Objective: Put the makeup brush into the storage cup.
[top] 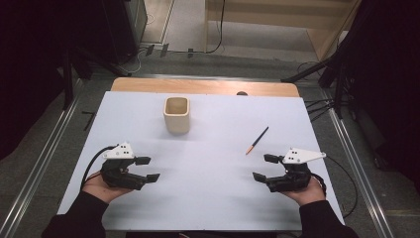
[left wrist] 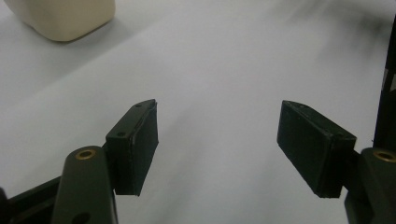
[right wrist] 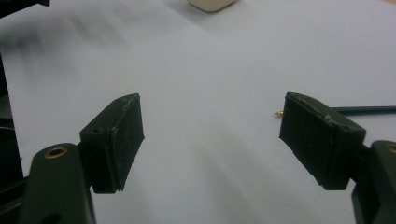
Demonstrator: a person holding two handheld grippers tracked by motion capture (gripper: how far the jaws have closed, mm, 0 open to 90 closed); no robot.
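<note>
Pen (top: 257,140) lying flat right of frame centre, just above right gripper (top: 263,166), jaws spread and empty, left gripper (top: 148,168) lower left, jaws spread, cream cup (top: 177,114) upper centre on white table (top: 213,198).

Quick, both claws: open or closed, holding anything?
Left claw: open, empty.
Right claw: open, empty; the pen lies on the table just beyond it.

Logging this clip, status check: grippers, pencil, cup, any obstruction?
Left gripper open, empty. Right gripper open, empty, nearest the pencil. Pencil flat on the table, apart from the beige cup. Nothing between.
</note>
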